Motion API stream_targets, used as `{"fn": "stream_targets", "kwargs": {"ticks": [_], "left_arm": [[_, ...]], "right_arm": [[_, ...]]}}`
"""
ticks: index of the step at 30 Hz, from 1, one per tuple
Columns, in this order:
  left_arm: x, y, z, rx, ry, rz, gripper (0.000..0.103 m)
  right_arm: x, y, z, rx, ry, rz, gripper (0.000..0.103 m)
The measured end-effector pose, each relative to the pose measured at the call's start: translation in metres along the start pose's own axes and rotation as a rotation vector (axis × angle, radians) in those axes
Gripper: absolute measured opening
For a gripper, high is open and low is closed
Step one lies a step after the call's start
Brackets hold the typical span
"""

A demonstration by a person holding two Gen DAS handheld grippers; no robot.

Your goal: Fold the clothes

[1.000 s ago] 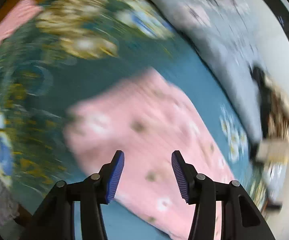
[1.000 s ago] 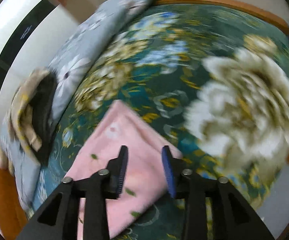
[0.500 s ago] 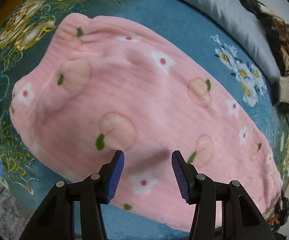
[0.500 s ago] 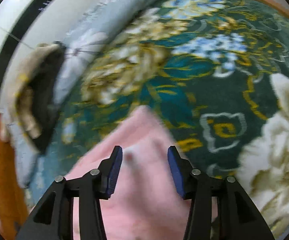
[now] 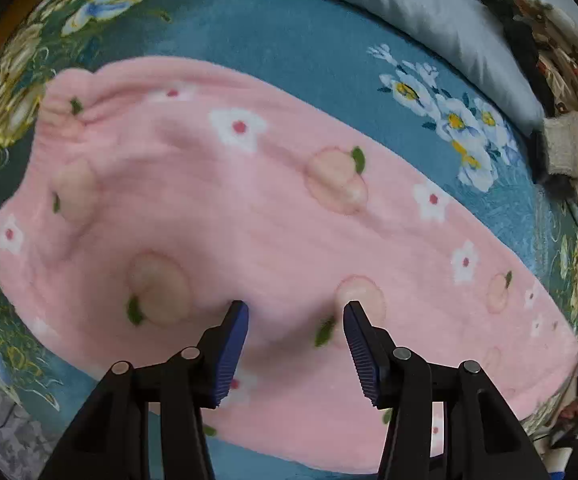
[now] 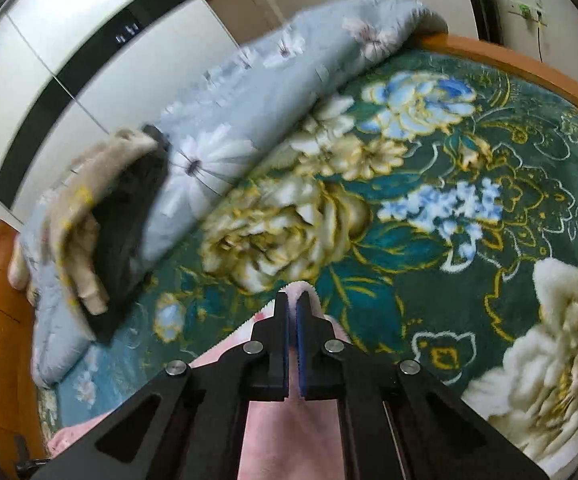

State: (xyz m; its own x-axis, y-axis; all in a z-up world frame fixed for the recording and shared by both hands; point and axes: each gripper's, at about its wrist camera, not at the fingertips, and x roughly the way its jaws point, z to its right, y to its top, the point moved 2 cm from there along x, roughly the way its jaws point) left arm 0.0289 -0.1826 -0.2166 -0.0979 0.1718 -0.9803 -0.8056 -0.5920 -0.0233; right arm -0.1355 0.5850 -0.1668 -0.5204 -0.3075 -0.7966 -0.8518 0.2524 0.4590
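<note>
Open floral blanket (image 6: 429, 184) right of pink garment (image 5: 249, 220), rolled quilt (image 6: 257, 92) along far edge

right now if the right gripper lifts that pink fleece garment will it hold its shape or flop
Probably flop: the pink fleece garment lies soft and rumpled on the floral blanket. Its fuzzy pile likely grips well in the right gripper. It looks light for its bulk.

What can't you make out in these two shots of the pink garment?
- Pink garment: type unclear; left wrist view, its near edge is hidden behind the left gripper.
- Right gripper: how much cloth it pinches, hidden by the jaws.
- Clothes pile: items blurred, right wrist view.
</note>
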Motion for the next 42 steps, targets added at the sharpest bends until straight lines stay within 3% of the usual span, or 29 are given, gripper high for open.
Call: {"fn": "stream_targets", "kwargs": {"ticks": [2,4,5,8,9,11,14,19,22,24,27,31,32,34,35,36,40,42], "left_arm": [[0.002,-0.002,0.001,0.006,-0.008,-0.007,0.054],[0.005,-0.004,0.001,0.013,-0.009,-0.012,0.054],[0.006,-0.005,0.001,0.013,-0.01,-0.016,0.054],[0.011,-0.007,-0.004,-0.014,-0.025,-0.025,0.054],[0.013,-0.008,-0.006,-0.025,-0.032,-0.027,0.054],[0.014,-0.009,-0.006,-0.035,-0.044,-0.028,0.054],[0.015,-0.009,-0.002,-0.027,-0.051,-0.026,0.055],[0.015,-0.013,0.005,-0.009,-0.065,-0.028,0.056],[0.013,-0.018,0.008,-0.007,-0.076,-0.025,0.056],[0.011,-0.022,0.006,-0.013,-0.08,-0.019,0.056],[0.008,-0.024,0.003,-0.023,-0.075,-0.011,0.056],[0.004,-0.013,-0.006,-0.044,-0.083,-0.007,0.056],[0.003,-0.013,-0.003,-0.041,-0.088,-0.007,0.056],[0.002,-0.011,-0.004,-0.026,-0.095,-0.006,0.056],[0.001,-0.01,-0.006,-0.017,-0.098,-0.006,0.056],[0.0,-0.012,-0.007,-0.012,-0.102,-0.009,0.056],[-0.001,-0.016,-0.007,-0.015,-0.133,-0.019,0.056],[-0.006,-0.02,-0.011,-0.018,-0.157,-0.013,0.056]], "right_arm": [[0.019,-0.007,0.005,0.007,-0.059,-0.067,0.003],[0.022,-0.013,0.015,0.059,-0.063,-0.089,0.006],[0.018,-0.012,0.018,0.087,-0.054,-0.079,0.008],[-0.023,-0.013,0.029,0.161,-0.026,0.033,0.035],[-0.033,-0.018,0.033,0.182,-0.024,0.046,0.035],[-0.049,-0.029,0.04,0.22,-0.024,0.063,0.035],[-0.058,-0.072,0.055,0.308,-0.011,0.018,0.036],[-0.039,-0.122,0.058,0.424,0.044,-0.05,0.036],[-0.032,-0.125,0.059,0.47,0.064,-0.045,0.035],[-0.031,-0.125,0.061,0.5,0.056,-0.031,0.005],[-0.044,-0.116,0.065,0.459,-0.014,0.037,0.005],[-0.034,-0.125,0.072,0.44,-0.08,-0.024,0.007],[-0.035,-0.126,0.068,0.408,-0.099,-0.019,0.009],[-0.039,-0.125,0.063,0.373,-0.144,-0.003,0.024],[-0.041,-0.124,0.062,0.364,-0.174,-0.003,0.038],[-0.041,-0.124,0.063,0.355,-0.217,-0.008,0.043],[-0.031,-0.13,0.076,0.437,-0.137,-0.034,0.043],[-0.032,-0.132,0.085,0.548,-0.03,-0.006,0.011]]}}
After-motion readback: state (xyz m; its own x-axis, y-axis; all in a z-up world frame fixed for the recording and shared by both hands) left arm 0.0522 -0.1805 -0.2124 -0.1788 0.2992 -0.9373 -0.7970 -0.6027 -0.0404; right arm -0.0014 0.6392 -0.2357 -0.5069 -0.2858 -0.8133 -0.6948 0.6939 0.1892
